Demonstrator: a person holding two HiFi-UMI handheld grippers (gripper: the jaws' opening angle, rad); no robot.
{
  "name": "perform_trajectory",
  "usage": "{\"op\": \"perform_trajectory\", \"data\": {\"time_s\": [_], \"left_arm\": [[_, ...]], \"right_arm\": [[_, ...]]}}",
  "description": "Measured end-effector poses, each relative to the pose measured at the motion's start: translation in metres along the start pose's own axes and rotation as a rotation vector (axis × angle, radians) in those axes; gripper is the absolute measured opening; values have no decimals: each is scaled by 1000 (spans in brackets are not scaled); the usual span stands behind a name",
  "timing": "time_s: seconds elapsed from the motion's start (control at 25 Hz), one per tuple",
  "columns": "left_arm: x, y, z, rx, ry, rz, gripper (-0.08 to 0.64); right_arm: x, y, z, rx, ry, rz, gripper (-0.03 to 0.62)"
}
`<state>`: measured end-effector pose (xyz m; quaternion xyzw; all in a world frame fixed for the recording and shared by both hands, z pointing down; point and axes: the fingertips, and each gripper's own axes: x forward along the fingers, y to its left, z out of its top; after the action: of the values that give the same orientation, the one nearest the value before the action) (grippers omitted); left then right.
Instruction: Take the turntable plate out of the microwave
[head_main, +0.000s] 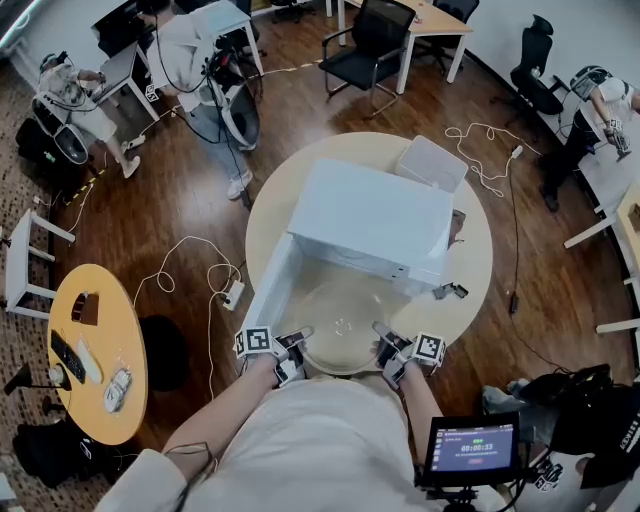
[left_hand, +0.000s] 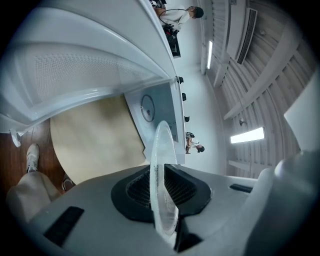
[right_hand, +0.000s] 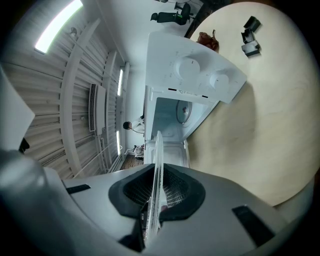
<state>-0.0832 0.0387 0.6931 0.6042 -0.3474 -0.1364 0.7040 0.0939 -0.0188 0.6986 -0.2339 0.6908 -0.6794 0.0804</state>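
Turntable plate (head_main: 345, 322) is held clear of the microwave (head_main: 372, 222), in front of its open cavity and over the near part of the round table (head_main: 474, 285). Its rim is pinched on the left by the left gripper (head_main: 298, 340) and on the right by the right gripper (head_main: 384, 338). In both gripper views the jaws are seen closed on the glass edge, pads pressed to each face. Whether the plate is lifted or resting on the tabletop cannot be settled from the head view; probably it is lifted slightly.

Risks, as judged:
- Glass is gripped only at two thin rim spots. A slip could be caused by any uneven pull or a loosened pad, and the plate would be dropped on the table or past its edge.
- If the two grippers are rolled or moved out of step, the plate could be twisted in the pads, then levered loose or chipped.
- The open door (head_main: 268, 285) stands just beside the left gripper, so it could be struck on a leftward swing.
- The small black clip (head_main: 448, 291) near the right side could be knocked.

Counts: one turntable plate, one microwave with one door and two dials (right_hand: 189, 67), two grippers, one round table under it, one white box (head_main: 430, 162) behind the microwave, one black clip.
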Motion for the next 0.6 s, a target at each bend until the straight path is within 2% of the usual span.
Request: {"op": "perform_trajectory", "data": {"time_s": [0.6], "left_arm": [[-4,13,-11,-24,-51,10,48]], "right_arm": [[2,-11,-4,-2,61,-22,29]]}}
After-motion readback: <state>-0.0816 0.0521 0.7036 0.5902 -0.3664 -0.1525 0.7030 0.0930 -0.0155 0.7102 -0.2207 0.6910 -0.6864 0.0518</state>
